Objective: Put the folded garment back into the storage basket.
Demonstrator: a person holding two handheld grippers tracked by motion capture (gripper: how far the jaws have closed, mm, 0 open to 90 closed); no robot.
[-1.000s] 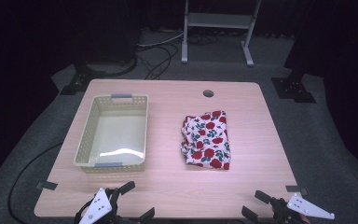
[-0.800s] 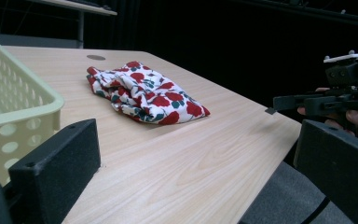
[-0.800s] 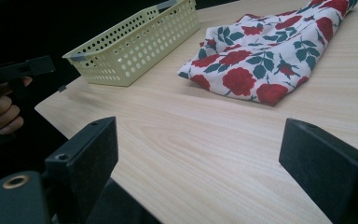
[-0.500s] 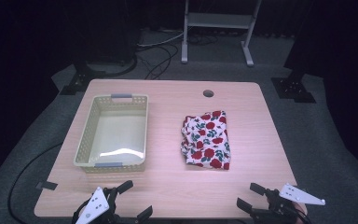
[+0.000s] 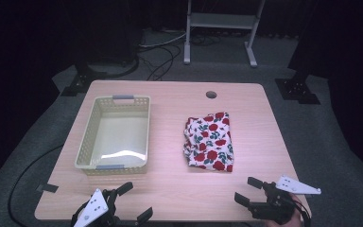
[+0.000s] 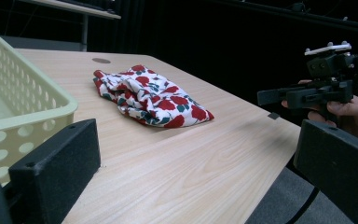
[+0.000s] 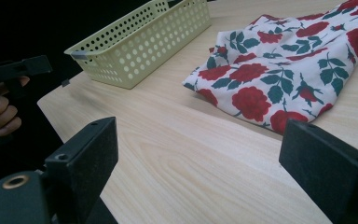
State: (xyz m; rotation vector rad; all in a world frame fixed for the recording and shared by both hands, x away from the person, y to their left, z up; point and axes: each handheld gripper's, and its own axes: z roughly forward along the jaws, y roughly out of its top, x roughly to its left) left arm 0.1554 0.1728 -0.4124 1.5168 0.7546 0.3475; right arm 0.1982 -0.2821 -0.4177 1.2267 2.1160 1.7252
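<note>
Yellow basket [image 5: 115, 134] holds nothing; rose-print cloth [image 5: 210, 140] beside it on table [image 5: 170, 189]; both tongs wide

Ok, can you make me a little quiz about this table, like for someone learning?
1. True or false: the cloth lies inside the basket.
2. Which gripper is nearer the cloth: A the left gripper, or B the right gripper?
3. Fill in: the right gripper's jaws are ____.

Key: 1 false, it lies on the table beside the basket. 2 B. 3 open.
</note>
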